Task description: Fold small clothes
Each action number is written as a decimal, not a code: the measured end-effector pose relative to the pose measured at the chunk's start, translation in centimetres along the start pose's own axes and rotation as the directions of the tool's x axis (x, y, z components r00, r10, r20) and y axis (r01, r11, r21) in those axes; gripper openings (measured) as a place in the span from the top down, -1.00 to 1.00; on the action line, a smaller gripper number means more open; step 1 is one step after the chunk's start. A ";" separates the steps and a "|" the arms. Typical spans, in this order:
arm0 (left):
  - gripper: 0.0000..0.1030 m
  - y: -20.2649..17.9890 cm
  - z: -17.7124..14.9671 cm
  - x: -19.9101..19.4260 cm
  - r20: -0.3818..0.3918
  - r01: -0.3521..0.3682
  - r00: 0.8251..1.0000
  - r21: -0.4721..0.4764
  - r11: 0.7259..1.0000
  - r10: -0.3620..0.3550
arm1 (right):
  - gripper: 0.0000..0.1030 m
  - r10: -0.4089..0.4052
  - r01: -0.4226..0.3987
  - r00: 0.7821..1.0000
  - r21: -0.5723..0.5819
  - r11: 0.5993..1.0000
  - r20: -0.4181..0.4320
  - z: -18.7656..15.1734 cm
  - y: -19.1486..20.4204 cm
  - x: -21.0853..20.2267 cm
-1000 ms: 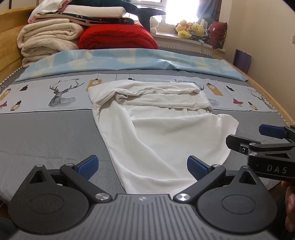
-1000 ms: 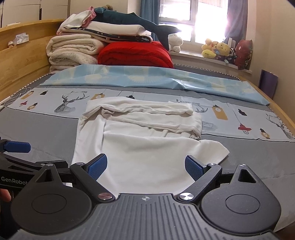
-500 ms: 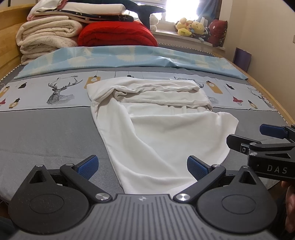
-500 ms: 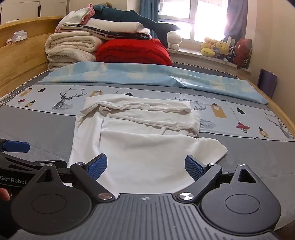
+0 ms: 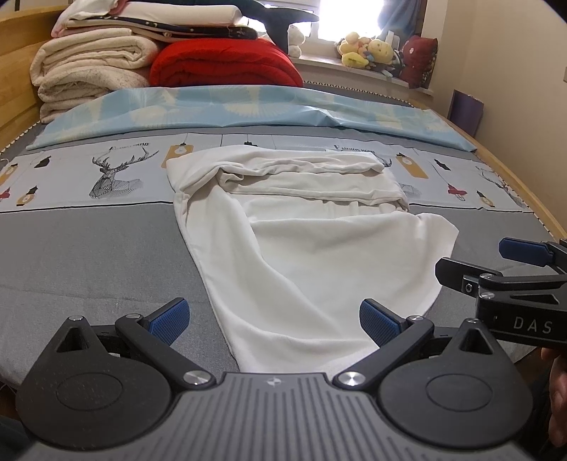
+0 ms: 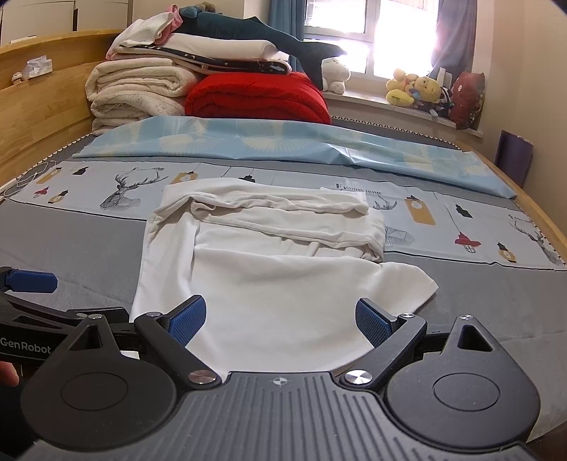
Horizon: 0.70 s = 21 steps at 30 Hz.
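The white cloth (image 5: 312,255) lies flat on the bed (image 5: 88,255), both grippers, left (image 5: 274,321) and right (image 6: 280,317), have fingers spread wide holding nothing, and only the right view shows the window (image 6: 372,32).

Daylight enters through the window (image 6: 386,39) at the back; panes blown out to white glare, both views. Bed (image 5: 88,248) evenly lit, shadows soft and faint. Strong fisheye bending toward the edges, dark corners. Focus sharp throughout; slight softness near the window.
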<state>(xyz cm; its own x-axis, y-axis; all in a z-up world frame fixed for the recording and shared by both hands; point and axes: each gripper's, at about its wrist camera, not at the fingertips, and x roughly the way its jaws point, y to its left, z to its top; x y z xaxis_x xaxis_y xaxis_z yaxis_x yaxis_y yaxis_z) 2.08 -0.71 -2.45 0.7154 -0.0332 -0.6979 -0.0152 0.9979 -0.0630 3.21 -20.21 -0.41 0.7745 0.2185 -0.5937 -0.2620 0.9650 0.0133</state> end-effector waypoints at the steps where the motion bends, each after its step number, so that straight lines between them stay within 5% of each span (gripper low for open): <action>1: -0.99 0.0 0.0 0.1 0.000 0.001 1.000 0.001 1.000 -0.001 | -0.78 0.000 0.000 1.000 0.000 1.000 0.000 0.0 0.0 0.0; 21: -0.99 0.1 0.1 0.5 -0.011 -0.001 1.000 0.005 1.000 0.001 | -0.75 -0.006 0.007 1.000 -0.022 1.000 0.020 0.2 0.3 -0.2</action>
<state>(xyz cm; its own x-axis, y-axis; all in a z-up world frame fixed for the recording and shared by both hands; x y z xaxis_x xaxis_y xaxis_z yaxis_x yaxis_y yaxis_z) 2.49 -0.59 -2.78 0.7075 -0.0326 -0.7059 -0.0122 0.9982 -0.0583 3.10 -19.90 -0.10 0.7875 0.2154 -0.5774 -0.2693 0.9630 -0.0080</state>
